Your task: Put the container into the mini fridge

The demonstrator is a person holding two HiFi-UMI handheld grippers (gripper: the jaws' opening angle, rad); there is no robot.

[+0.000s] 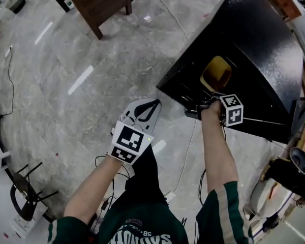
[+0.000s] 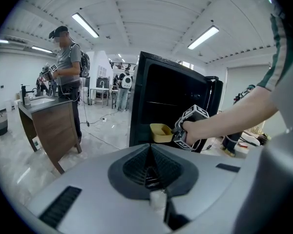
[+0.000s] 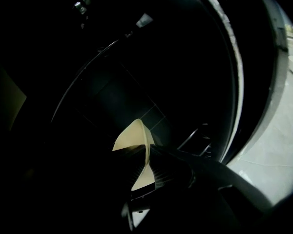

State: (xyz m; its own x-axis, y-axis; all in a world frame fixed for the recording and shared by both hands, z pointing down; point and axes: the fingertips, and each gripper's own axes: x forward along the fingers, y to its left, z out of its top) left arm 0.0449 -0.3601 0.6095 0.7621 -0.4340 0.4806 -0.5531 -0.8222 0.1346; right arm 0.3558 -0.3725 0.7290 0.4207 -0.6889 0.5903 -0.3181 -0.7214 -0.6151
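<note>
Getting the container (image 1: 216, 72) inside is the step you're on, I'd say: the yellow tub is right at the mouth of the mini fridge (image 1: 264, 60), up off the floor (image 1: 91, 60) and carried by your right gripper (image 1: 211, 94). In the right gripper view the jaws are pinched tight on one wall of it, the rim poking up between them and the dark fridge interior straight ahead. Your left gripper (image 1: 151, 105) hangs low over the floor, well apart from the fridge, jaws pressed together with nothing between them. My guess for the next move: push the tub further in, level it out, set it down on a shelf or the fridge bottom, then let the jaws open and back straight out. It's too dark in there to tell where a shelf sits, so go slow and don't clip the frame on the way. The free left one can probably handle closing up afterwards.
</note>
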